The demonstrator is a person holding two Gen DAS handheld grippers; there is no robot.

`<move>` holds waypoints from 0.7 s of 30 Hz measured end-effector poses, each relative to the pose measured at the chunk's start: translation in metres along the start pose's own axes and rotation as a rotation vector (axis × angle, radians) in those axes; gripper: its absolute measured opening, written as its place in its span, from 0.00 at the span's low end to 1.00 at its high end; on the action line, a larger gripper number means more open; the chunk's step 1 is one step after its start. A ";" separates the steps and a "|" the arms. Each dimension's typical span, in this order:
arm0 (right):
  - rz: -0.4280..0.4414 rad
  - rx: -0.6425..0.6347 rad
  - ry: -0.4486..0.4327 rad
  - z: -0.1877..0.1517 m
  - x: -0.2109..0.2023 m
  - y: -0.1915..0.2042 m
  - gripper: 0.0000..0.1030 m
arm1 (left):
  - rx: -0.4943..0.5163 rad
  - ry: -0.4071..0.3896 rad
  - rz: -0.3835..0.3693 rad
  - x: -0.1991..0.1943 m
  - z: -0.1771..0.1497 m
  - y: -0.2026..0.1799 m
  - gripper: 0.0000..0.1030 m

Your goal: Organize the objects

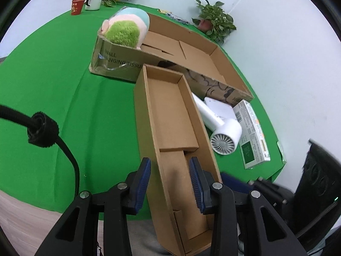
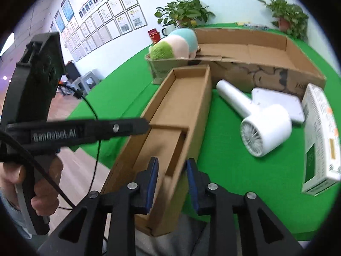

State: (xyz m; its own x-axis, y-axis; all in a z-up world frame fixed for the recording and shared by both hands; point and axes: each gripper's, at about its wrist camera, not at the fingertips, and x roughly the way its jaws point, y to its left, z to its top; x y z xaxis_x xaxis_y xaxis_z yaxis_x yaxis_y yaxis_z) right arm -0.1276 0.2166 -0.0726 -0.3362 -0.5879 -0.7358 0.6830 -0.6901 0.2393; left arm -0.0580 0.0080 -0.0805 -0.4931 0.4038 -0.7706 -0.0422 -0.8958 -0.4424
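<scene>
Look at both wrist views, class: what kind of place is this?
Probably an office or lab set up for recording: a green-covered table, framed certificates along the wall, potted plants, and stools on a wood floor behind.

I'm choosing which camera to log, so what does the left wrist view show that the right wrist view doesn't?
Only the left wrist view shows the white mug and the "WALL HANGING TISSUE" print on the large carton.

Only the right wrist view shows the framed papers on the wall and the hand holding the left claw.

Both show the narrow box, hair dryer and plush toy.
</scene>
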 end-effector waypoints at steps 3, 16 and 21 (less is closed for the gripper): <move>-0.069 -0.015 -0.019 0.006 0.001 -0.001 0.23 | 0.011 0.009 0.023 0.008 0.000 -0.002 0.34; -0.174 -0.052 0.029 0.017 0.017 0.011 0.09 | -0.036 0.028 0.015 0.010 0.001 0.009 0.15; -0.178 -0.031 0.010 0.016 0.009 0.013 0.09 | 0.016 0.003 0.076 0.002 0.001 -0.008 0.12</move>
State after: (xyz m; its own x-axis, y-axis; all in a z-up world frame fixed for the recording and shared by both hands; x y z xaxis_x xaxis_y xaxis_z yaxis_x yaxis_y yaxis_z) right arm -0.1323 0.1949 -0.0661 -0.4474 -0.4533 -0.7710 0.6330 -0.7695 0.0851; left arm -0.0593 0.0156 -0.0778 -0.4925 0.3349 -0.8033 -0.0185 -0.9268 -0.3751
